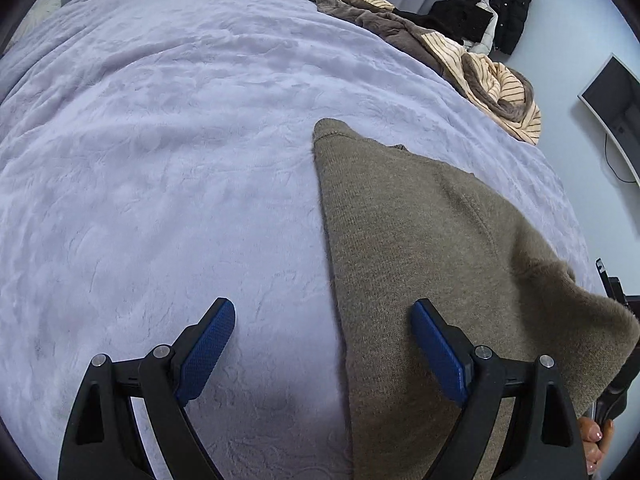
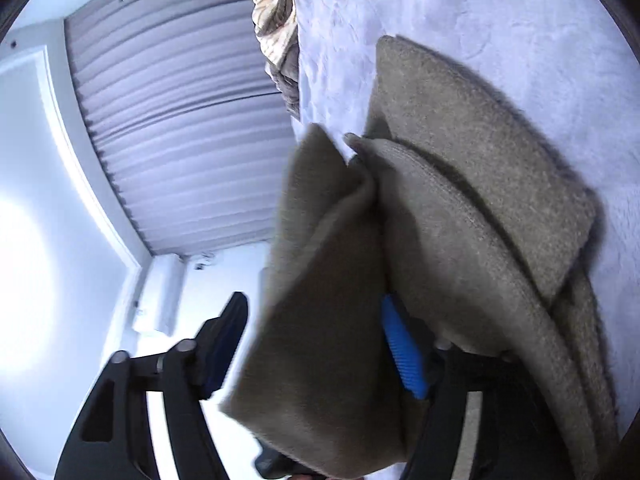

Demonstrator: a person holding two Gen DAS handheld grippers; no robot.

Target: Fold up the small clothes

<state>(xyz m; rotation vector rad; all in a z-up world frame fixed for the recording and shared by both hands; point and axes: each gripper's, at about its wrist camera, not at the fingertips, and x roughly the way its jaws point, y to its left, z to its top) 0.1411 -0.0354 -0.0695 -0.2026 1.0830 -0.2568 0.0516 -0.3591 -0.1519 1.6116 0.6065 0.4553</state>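
Observation:
An olive-brown knit garment (image 1: pixel 420 240) lies partly folded on the lavender bedspread (image 1: pixel 160 140). My left gripper (image 1: pixel 322 348) is open and empty just above the bed, its right finger over the garment's left edge. In the right wrist view the same garment (image 2: pixel 460 200) is bunched in layers, and a fold of it hangs between the fingers of my right gripper (image 2: pixel 316 344). The jaws stand wide apart, the cloth draping over the right finger (image 2: pixel 402 356). This view is tilted sideways.
A heap of brown and cream striped clothes (image 1: pixel 460 56) lies at the bed's far right edge, with black garments (image 1: pixel 488 12) behind it. A monitor (image 1: pixel 616 108) stands by the right wall. Pleated curtains (image 2: pixel 180 120) hang beyond the bed.

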